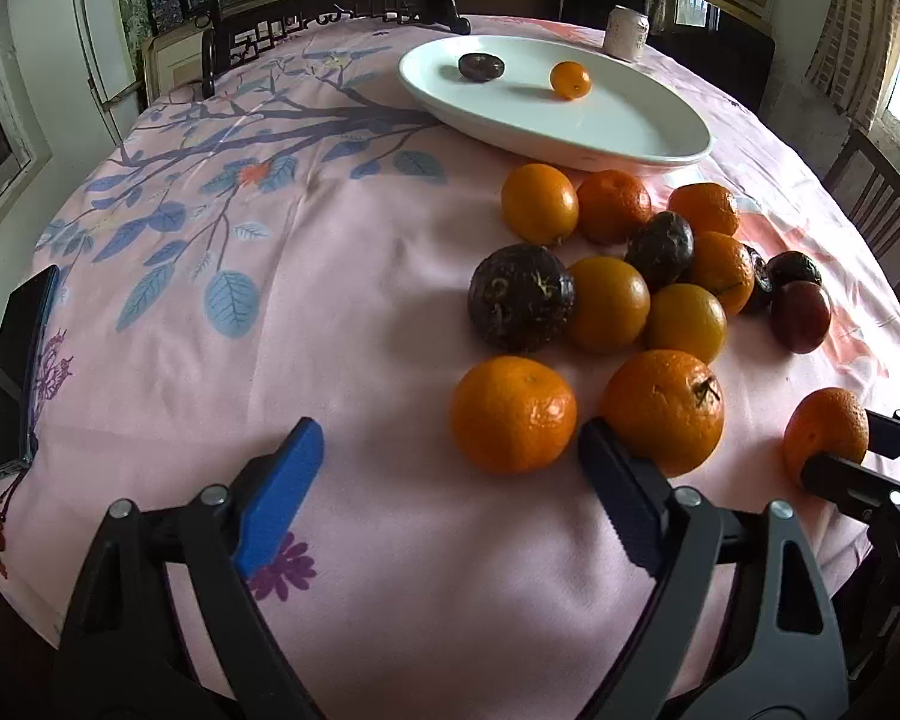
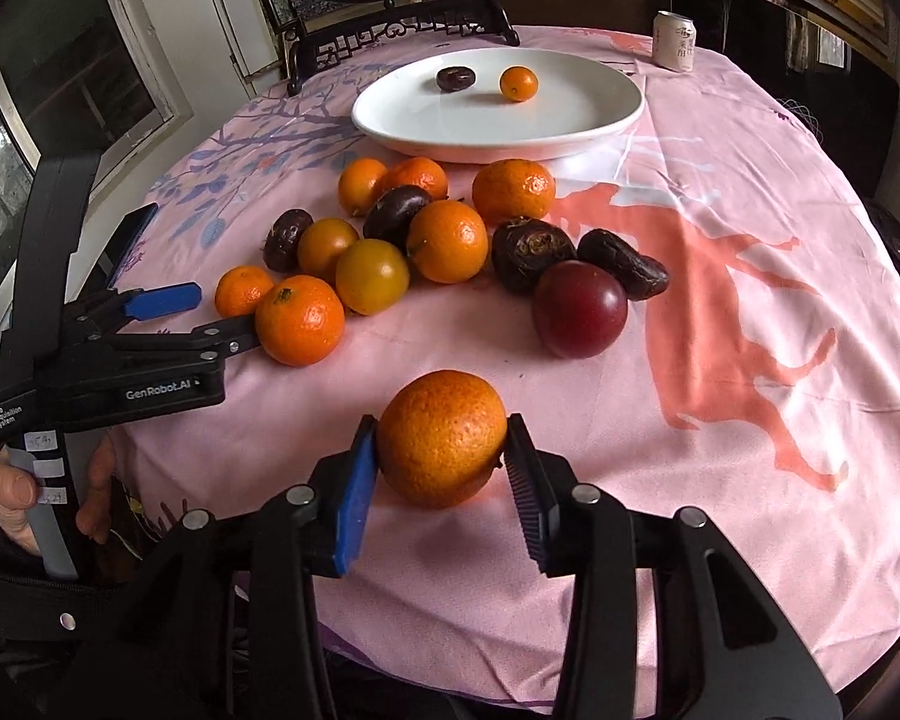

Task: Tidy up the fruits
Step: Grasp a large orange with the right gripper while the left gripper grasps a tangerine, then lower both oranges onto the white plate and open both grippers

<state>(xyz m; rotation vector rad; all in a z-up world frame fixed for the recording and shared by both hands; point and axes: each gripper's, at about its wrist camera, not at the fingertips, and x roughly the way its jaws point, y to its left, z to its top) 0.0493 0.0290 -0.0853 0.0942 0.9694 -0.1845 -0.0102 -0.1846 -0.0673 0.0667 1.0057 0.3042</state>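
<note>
**Right jaws on an orange, left jaws spread over the pile**

My right gripper (image 2: 441, 459) has its jaws clenched on a rough-skinned orange (image 2: 441, 438), apparently resting on the pink tabletop (image 2: 720, 420), near me and apart from the fruit pile (image 2: 426, 234). My left gripper (image 1: 450, 468) hangs with jaws spread and nothing between them, one finger just beside a mandarin (image 1: 663, 411). The white plate (image 2: 570, 126) beyond holds two small fruits.

Right gripper (image 2: 441, 456) is angled down at the table with both pads clamped on an orange (image 2: 441, 438), blue pad on one side and black ribbed one on the other. Left gripper (image 1: 450, 468) tilts down too, jaws spread wide with nothing between them. A bare hand (image 2: 15, 498) wraps its handle.
</note>
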